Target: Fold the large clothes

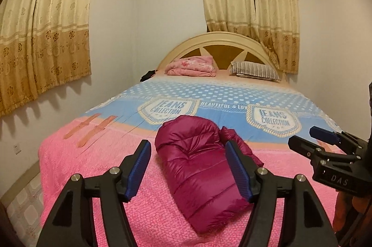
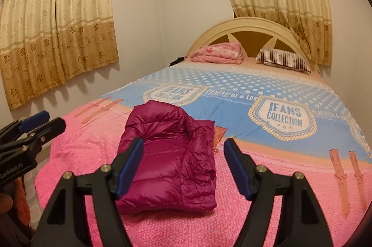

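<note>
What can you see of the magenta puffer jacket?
The magenta puffer jacket is glossy, quilted and looks down-filled, folded into a compact bundle with the hood or collar end away from the camera. It lies flat on the pink bedspread, near the foot of the bed. Nothing grips it; both hand-held grippers stand open, clear of it.

left tool [image 1: 187, 169]: black plastic, two wide arms that end in two fingers.
left tool pads [image 1: 139, 169]: dark blue, long, flat, ribbed.
left tool screws [image 1: 76, 177]: round, silver, one on each joint.
right tool [image 2: 183, 169]: same black shape, same blue pads, same silver screws.
markings: white letters "DAS" on the side of the right tool; pale words on the side of the left tool, too blurry to read well.
sleeve [image 2: 22, 202]: maybe orange cloth, at the edge.
</note>
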`<state>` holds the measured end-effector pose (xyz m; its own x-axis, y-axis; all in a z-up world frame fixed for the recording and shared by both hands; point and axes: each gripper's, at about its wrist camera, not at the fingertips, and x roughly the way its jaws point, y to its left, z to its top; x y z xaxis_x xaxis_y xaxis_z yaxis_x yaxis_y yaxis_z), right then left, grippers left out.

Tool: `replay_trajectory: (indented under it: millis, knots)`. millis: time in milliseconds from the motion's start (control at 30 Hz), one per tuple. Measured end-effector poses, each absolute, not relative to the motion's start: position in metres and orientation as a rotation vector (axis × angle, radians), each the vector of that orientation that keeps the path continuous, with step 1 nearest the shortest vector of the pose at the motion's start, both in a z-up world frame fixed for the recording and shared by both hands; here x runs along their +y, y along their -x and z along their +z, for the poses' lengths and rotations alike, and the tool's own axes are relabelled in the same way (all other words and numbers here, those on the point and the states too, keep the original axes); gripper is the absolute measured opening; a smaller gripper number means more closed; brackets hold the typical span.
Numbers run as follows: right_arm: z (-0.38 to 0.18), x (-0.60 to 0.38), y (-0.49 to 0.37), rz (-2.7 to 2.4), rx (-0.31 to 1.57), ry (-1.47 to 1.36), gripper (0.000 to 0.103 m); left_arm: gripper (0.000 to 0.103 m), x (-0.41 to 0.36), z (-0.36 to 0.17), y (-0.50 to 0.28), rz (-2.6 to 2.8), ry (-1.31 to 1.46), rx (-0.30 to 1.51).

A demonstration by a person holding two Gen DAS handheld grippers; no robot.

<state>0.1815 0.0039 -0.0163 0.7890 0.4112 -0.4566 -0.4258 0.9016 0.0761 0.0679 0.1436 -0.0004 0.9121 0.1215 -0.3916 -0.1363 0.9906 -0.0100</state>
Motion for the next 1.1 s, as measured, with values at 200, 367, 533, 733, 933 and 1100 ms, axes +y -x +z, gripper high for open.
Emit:
replay_trajectory:
  millis: [200,367,533,733,933,1100]
  knots:
    - [-0.01,0.003,-0.17,0.44,0.462,0.044,0.074,0.068,0.146,0.0,-0.064,0.128,0.054,0.391]
    - [-0.008,0.0,-0.163,0.438,0.452,0.05,0.074,0.068,0.145,0.0,-0.062,0.128,0.054,0.381]
    - [-0.008,0.0,-0.159,0.449,0.449,0.046,0.075,0.068,0.144,0.0,-0.061,0.129,0.054,0.381]
    - [-0.008,0.002,-0.155,0.457,0.447,0.049,0.075,0.068,0.143,-0.001,-0.061,0.133,0.053,0.384]
    - [-0.009,0.001,-0.154,0.455,0.443,0.043,0.075,0.068,0.143,-0.003,-0.062,0.14,0.057,0.389]
    - [-0.009,0.002,-0.154,0.456,0.441,0.04,0.075,0.068,0.143,-0.003,-0.062,0.141,0.059,0.39]
